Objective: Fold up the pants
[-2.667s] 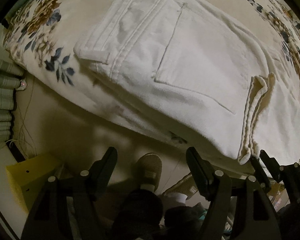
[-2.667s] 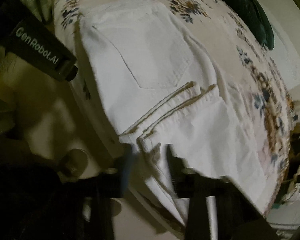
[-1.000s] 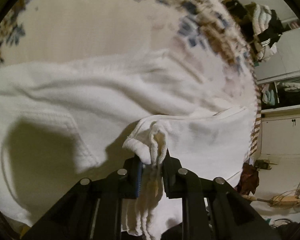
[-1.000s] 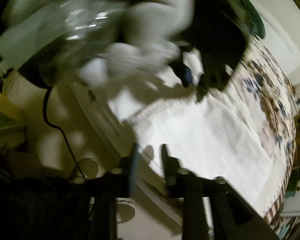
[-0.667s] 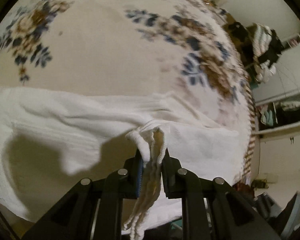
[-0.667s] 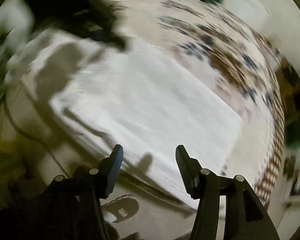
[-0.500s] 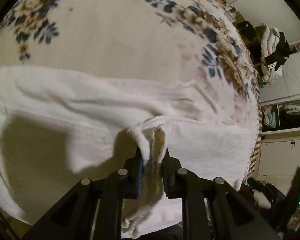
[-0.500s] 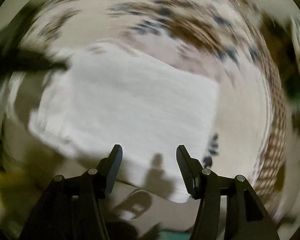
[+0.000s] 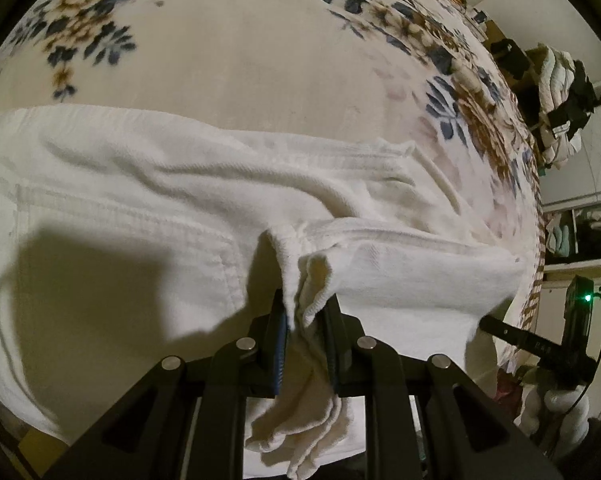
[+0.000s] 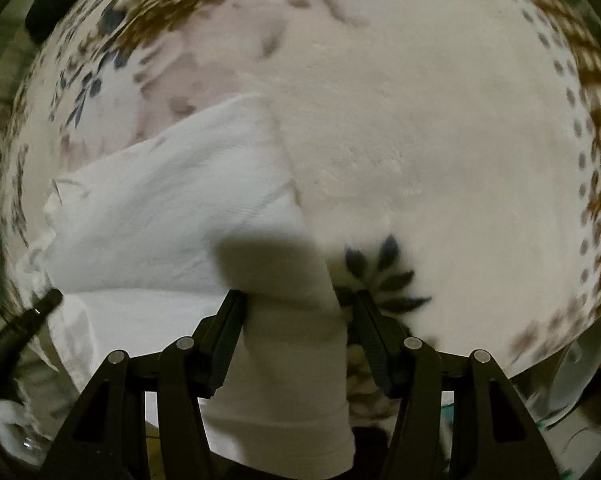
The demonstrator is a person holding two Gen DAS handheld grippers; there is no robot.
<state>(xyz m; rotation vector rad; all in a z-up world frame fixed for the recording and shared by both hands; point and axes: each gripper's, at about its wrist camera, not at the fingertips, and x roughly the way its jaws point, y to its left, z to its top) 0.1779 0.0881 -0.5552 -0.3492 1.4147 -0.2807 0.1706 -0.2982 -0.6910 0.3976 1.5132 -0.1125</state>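
While the left gripper [image 9: 305, 320] pinches a bunched, ribbed hem of the white twill pants [image 9: 148, 216], the right gripper [image 10: 298, 328] gapes wide — corner fabric between its jaws, ungripped — over the plush floral blanket [image 10: 420, 140].

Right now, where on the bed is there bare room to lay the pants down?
Bare blanket lies beyond the pants, between the two flower prints. More lies right of the pants' edge, inside the brown border. The near edge is crowded: left tongs clamp the hems, and cloth sits between the open right tongs.
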